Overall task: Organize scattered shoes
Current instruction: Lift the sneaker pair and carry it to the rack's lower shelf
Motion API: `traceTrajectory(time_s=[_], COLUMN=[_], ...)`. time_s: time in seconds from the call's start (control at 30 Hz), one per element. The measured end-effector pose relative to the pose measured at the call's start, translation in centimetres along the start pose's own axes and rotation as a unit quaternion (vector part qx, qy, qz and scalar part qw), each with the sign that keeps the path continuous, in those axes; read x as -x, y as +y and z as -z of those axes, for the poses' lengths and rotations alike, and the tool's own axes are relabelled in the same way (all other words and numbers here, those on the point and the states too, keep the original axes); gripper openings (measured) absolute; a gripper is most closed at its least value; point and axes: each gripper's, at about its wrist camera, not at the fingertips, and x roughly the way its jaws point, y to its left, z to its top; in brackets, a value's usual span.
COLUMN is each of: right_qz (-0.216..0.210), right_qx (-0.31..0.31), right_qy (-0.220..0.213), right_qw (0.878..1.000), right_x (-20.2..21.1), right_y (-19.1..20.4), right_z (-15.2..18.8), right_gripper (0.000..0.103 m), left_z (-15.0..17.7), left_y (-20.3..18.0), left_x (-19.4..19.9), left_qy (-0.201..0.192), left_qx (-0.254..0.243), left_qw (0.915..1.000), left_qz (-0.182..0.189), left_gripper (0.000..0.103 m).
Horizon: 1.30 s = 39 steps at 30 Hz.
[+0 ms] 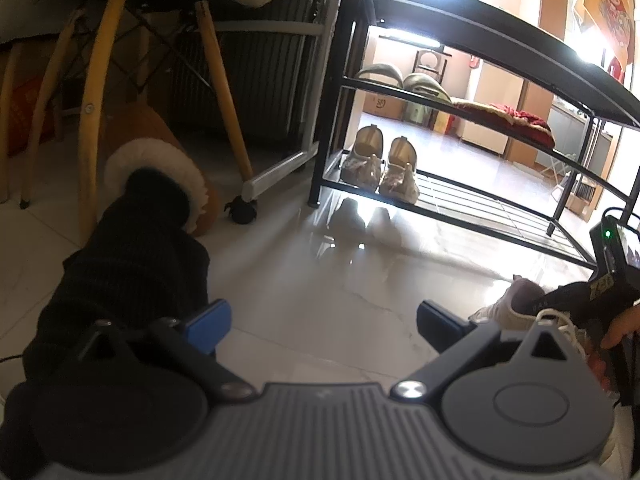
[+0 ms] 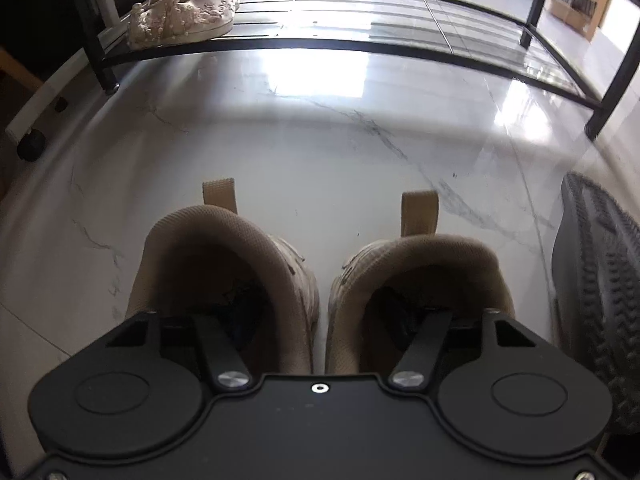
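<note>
- Left wrist view: your left gripper [image 1: 322, 324] idles low over the floor [image 1: 320, 280], jaws apart, nothing between the blue pads [image 1: 210, 322].
- The rack [image 1: 440, 184] is straight ahead. One pale pair [image 1: 380, 168] sits at the left end of the bottom shelf; the rest of that shelf looks free.
- A brown fleece-lined boot [image 1: 160, 160] lies on its side under the chair [image 1: 216, 80], with something dark and knitted [image 1: 132, 264] in front of it. I can't tell what that is.
- At the right edge you can see a hand [image 1: 620, 332] on the other tool, down at a laced sneaker [image 1: 516, 308].
- Right wrist view: your right gripper [image 2: 320, 312] points steeply down, one finger inside each tan sneaker [image 2: 224, 280] [image 2: 420, 288], so the two inner walls sit between the jaws.
- The fingertips are hidden inside the shoes, so I can't tell whether the pads are biting yet. The jaws are partway in, not together.
- My read: you're pinching the pair as one. Squeeze until both collars bunch together before lifting.
- Lift straight up. If one heel hangs lower, reset rather than dragging it.
- A dark shoe, sole up [image 2: 596, 300], lies just to the right, so don't swing that way.
- Carry to the open stretch of the bottom shelf [image 2: 360, 20], right of the pale pair.
</note>
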Motion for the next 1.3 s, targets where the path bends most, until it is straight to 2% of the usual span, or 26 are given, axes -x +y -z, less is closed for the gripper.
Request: traceTrajectory(time_s=[0.1, 0.17, 0.27, 0.37, 0.67, 0.93, 1.17, 1.3], right_qz=[0.002, 0.008, 0.008, 0.011, 0.001, -0.004, -0.003, 0.002], right_qx=[0.037, 0.044, 0.042, 0.047, 0.018, 0.006, -0.007, -0.021], right_qy=[-0.011, -0.017, -0.048, -0.061, -0.139, -0.196, -0.217, -0.222], right_qw=[0.999, 0.999, 0.998, 0.997, 0.99, 0.981, 0.976, 0.975], right_x=[0.3, 0.4, 1.1, 1.4, 3.7, 5.6, 5.0, 3.4], right_y=[0.6, 0.8, 0.8, 1.0, -0.1, -1.4, -2.0, -2.3], right_z=[-0.1, 0.0, 0.5, 0.8, 1.2, -2.2, -6.3, -10.4], right_gripper=[0.045, 0.04, 0.035, 0.034, 0.032, 0.031, 0.031, 0.031], left_z=[0.1, 0.1, 0.0, 0.1, 0.2, 0.5, 0.6, 0.6], left_y=[-0.2, -0.2, -0.3, -0.4, -0.9, -1.5, -2.0, -2.4], left_x=[-0.1, -0.1, -0.1, -0.2, -0.3, -0.6, -0.6, -0.8], left_qy=[0.001, 0.001, 0.001, 0.002, 0.003, 0.004, -0.003, -0.005], left_qx=[-0.006, -0.007, -0.009, -0.011, -0.022, -0.034, -0.047, -0.06], left_qw=[1.0, 1.0, 1.0, 0.9999, 0.9997, 0.9994, 0.9989, 0.9982], left_qz=[-0.001, -0.001, -0.002, -0.005, -0.006, -0.005, -0.004, 0.001], left_gripper=[0.1, 0.1, 0.1, 0.1, 0.1, 0.1, 0.1, 0.1])
